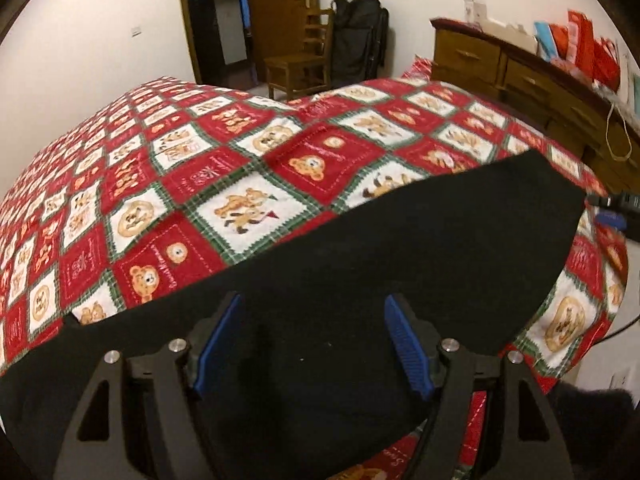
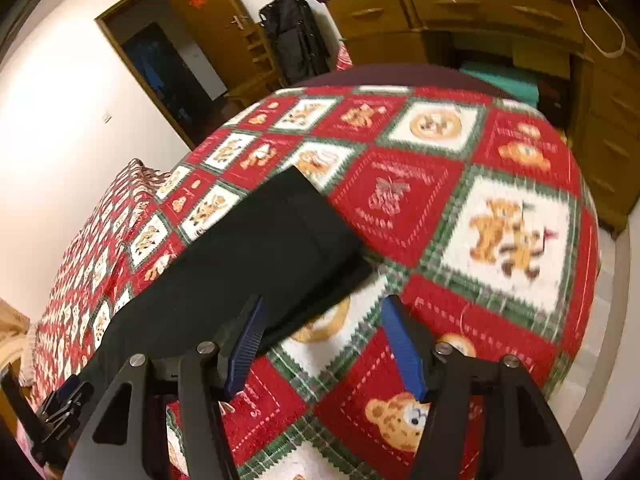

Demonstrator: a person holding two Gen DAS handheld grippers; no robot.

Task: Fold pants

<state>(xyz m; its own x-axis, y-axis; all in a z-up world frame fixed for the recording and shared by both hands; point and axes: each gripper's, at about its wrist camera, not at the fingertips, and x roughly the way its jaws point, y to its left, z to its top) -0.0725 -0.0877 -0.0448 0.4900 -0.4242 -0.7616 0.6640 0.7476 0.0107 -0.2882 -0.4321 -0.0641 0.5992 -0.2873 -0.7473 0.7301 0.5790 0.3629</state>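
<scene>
Black pants [image 1: 360, 248] lie on the patchwork bedspread [image 1: 240, 168].

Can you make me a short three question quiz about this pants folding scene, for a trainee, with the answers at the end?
1. True or false: the left tongs are clamped shut on the black pants.
2. Multiple choice: what lies under the pants? A. a bare wooden table; B. a red patchwork bedspread with bears; C. a plain white sheet.
3. In the right wrist view, what is between the pads of the right tongs?

Key:
1. False: the pads stand apart, open above the fabric.
2. B.
3. Mostly bedspread; the corner of the pants reaches in beside the left pad, ungripped.
</scene>
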